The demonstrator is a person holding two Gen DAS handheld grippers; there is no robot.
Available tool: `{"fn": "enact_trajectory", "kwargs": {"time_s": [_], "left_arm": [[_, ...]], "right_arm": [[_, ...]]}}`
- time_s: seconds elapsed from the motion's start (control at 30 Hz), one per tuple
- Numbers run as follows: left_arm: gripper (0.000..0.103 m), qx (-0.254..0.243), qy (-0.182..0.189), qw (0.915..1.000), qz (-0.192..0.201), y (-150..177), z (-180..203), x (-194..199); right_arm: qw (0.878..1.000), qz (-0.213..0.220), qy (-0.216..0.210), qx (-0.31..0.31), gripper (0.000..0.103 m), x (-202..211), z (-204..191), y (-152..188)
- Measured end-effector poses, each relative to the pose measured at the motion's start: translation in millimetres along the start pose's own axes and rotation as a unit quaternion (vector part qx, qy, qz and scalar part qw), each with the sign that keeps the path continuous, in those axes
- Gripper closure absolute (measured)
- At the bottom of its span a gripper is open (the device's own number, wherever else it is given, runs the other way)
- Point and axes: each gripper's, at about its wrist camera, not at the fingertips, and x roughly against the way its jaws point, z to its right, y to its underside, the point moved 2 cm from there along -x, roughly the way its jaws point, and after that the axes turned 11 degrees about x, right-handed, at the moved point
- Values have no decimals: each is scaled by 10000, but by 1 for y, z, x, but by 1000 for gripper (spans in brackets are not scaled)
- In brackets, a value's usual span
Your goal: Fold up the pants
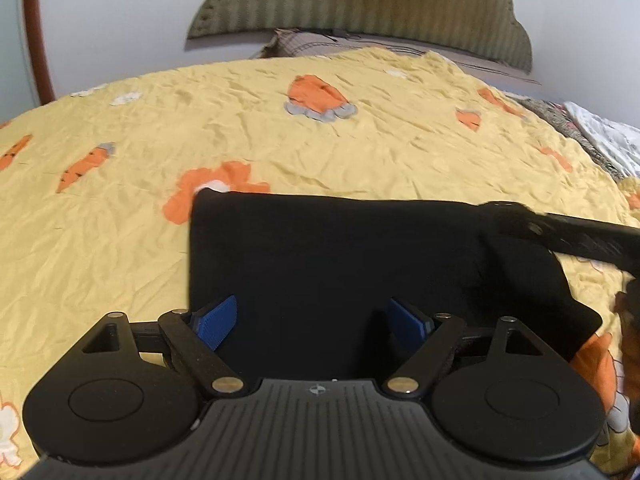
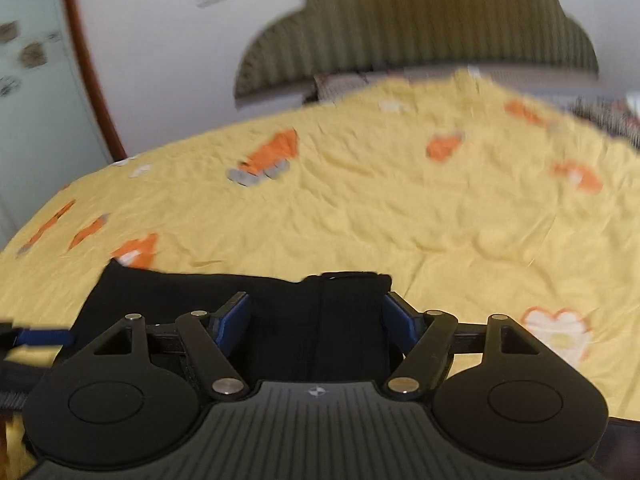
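Observation:
Black pants (image 1: 340,264) lie folded into a flat rectangle on the yellow bedspread (image 1: 280,148). My left gripper (image 1: 312,326) hovers over the near part of the pants, its blue pads (image 1: 216,326) wide apart and open, with only flat cloth below. A black finger of the other gripper (image 1: 568,236) reaches in over the pants' far right corner. In the right wrist view, the pants (image 2: 312,320) show a thicker folded edge between the blue pads (image 2: 234,322) of my right gripper (image 2: 316,320). It stands open over the cloth, and the right pad sits at the cloth's edge.
The bedspread (image 2: 400,208) is wrinkled and printed with orange carrots and white flowers. A green padded headboard (image 1: 360,8) and a pillow (image 1: 304,44) are at the far end. Patterned bedding (image 1: 600,136) is bunched at the right. A wooden frame (image 2: 88,64) stands left.

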Motion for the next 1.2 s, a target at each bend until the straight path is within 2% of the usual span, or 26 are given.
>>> {"fn": "enact_trajectory", "kwargs": {"time_s": [0.07, 0.13, 0.23, 0.3, 0.37, 0.47, 0.57, 0.6, 0.67, 0.7, 0.9, 1.2], "left_arm": [[18, 52, -45, 10000, 22, 0, 0, 1], [17, 117, -60, 9999, 2, 1, 0, 1], [16, 110, -209, 9997, -35, 3, 3, 1], [15, 51, -304, 9995, 22, 6, 4, 6], [13, 16, -372, 9993, 102, 8, 4, 11], [13, 28, -459, 9988, 194, 10, 4, 17], [12, 86, -496, 9985, 220, 12, 4, 23], [12, 89, -508, 9984, 220, 13, 4, 25], [12, 57, -553, 9982, 229, 15, 5, 29], [12, 27, -587, 9980, 247, 17, 5, 32], [11, 32, -706, 9970, 318, 25, 5, 43], [11, 158, -756, 9966, 279, 37, 3, 60]], "right_arm": [[9996, 11, -59, 262, 30, 8, -12, 6], [9988, -182, -75, 448, 32, 0, -19, 12], [9960, -463, 454, 617, 27, -17, -16, 17], [9971, -378, 551, 361, 26, -9, -12, 14], [9968, -191, 679, 375, 26, 7, -18, 11], [9967, -37, 419, 700, 25, 24, -39, 13], [9957, -286, 149, 866, 24, 17, -53, 23], [9945, -432, 211, 931, 21, 11, -55, 28], [9937, -408, 399, 968, 9, 8, -54, 34], [9941, -413, 497, 873, 7, 10, -53, 34], [9965, -553, 582, 226, 6, 30, -48, 36], [9985, -277, 286, 373, 5, 84, -75, 42]]}}
